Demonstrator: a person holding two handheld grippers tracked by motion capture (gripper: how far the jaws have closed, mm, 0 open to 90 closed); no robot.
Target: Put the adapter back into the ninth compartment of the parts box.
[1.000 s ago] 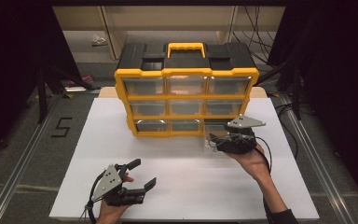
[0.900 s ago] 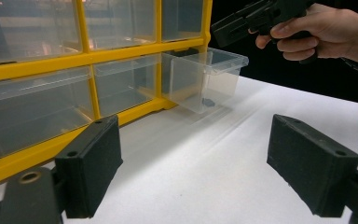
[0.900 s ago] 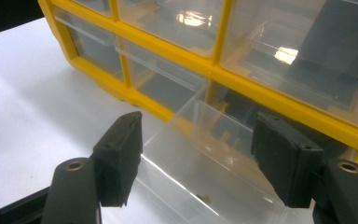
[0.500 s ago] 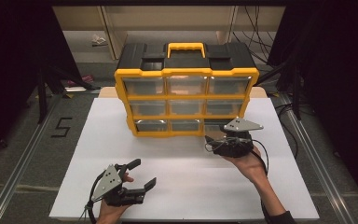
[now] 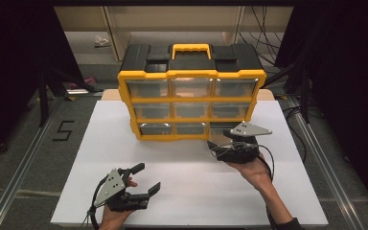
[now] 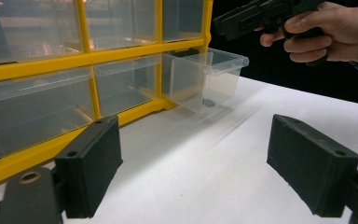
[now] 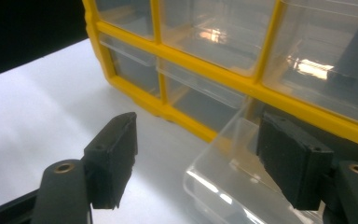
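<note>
Organizer (image 5: pixel 191 91) on white table (image 5: pixel 182 201), seemingly dim room.

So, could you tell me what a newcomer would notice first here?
The yellow-and-black drawer organizer at the back of the white table dominates. Its clear bottom-right drawer is pulled out, with the right gripper beside it, fingers apart. The left gripper sits open near the front edge.
</note>
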